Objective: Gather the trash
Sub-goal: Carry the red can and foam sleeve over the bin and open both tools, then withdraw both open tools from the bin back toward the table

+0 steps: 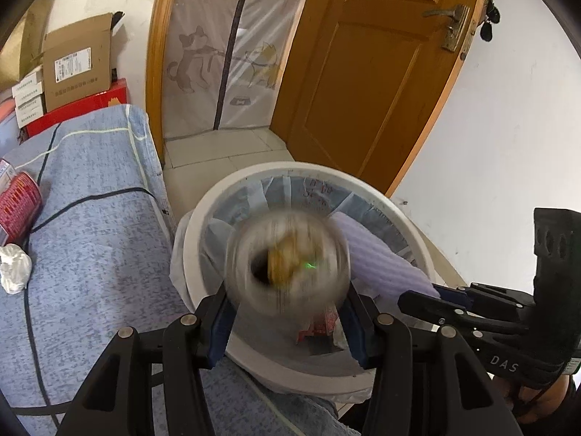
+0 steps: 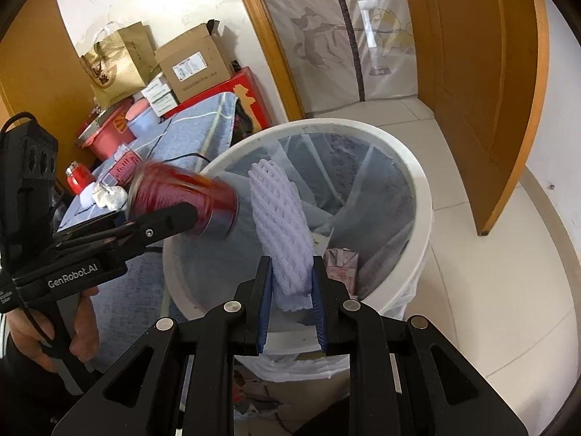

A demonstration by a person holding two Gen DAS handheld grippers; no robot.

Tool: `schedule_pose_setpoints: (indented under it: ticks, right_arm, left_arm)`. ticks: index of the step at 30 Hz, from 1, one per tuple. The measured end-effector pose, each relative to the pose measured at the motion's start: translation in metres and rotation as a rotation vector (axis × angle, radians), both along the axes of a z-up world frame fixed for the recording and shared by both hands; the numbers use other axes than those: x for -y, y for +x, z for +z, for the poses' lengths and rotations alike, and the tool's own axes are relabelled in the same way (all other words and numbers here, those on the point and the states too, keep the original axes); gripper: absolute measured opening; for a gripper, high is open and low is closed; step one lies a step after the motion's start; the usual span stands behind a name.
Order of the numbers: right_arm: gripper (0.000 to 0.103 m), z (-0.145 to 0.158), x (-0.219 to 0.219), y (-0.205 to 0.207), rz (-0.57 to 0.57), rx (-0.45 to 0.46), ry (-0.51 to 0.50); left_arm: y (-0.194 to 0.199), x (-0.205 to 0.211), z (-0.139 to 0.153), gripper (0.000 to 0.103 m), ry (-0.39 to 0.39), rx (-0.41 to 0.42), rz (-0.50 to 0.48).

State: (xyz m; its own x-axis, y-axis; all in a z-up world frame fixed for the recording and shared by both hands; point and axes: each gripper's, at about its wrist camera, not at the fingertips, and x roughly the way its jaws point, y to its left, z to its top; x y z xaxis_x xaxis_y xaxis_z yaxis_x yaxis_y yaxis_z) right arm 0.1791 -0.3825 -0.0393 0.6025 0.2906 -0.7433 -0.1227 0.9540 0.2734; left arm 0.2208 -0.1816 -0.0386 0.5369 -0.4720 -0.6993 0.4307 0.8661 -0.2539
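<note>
Two handheld grippers over a white trash bin (image 2: 417,196) lined with a thin translucent bag, beside a table under a blue-grey cloth (image 1: 94,218).

Left gripper (image 1: 287,312): jaws set wide, and between the blue pads a red can (image 2: 185,200) seen end-on in the left wrist view, its opened top blurred. Whether the pads press on it or it hangs loose cannot be told from the smear. In the right wrist view the can lies at about 9 o'clock of the bin's mouth, over the rim.

Right gripper (image 2: 290,298): jaws narrow, clamped on the lower end of a pale lilac foam fruit net (image 2: 279,225), which stands up from the pads over the bin's opening. In the left wrist view this gripper enters from 3 o'clock, the net lying across the right half of the bin.

Inside the bin, toward 5 o'clock in the right wrist view, a small pink carton (image 2: 341,265) rests on the liner.

On the cloth, at 9 o'clock of the left wrist view: a second red can (image 1: 18,203) on its side, and just below it a crumpled white wad (image 1: 14,269).

Background: an open wooden door (image 1: 374,72), and cardboard boxes (image 1: 78,61) stacked at 10 o'clock
</note>
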Motion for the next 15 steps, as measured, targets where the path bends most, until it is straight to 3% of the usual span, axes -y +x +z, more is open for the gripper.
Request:
schedule_pose_setpoints:
  ticks: [5, 8, 10, 15]
  right_arm:
    - [0.023, -0.006, 0.002, 0.004, -0.011, -0.026, -0.019]
    - [0.031, -0.006, 0.000, 0.004, -0.022, -0.026, -0.034]
    - [0.043, -0.004, 0.001, 0.003, -0.025, -0.016, -0.033]
    - [0.043, 0.002, 0.002, 0.001, -0.028, 0.005, -0.029]
  left_arm:
    - [0.000, 0.001, -0.004, 0.052, -0.001, -0.002, -0.003]
    - [0.000, 0.002, -0.003, 0.052, 0.001, 0.006, -0.001]
    - [-0.001, 0.000, 0.000, 0.052, -0.005, 0.015, 0.002]
    - [-0.002, -0.006, 0.009, 0.052, -0.027, 0.022, 0.017]
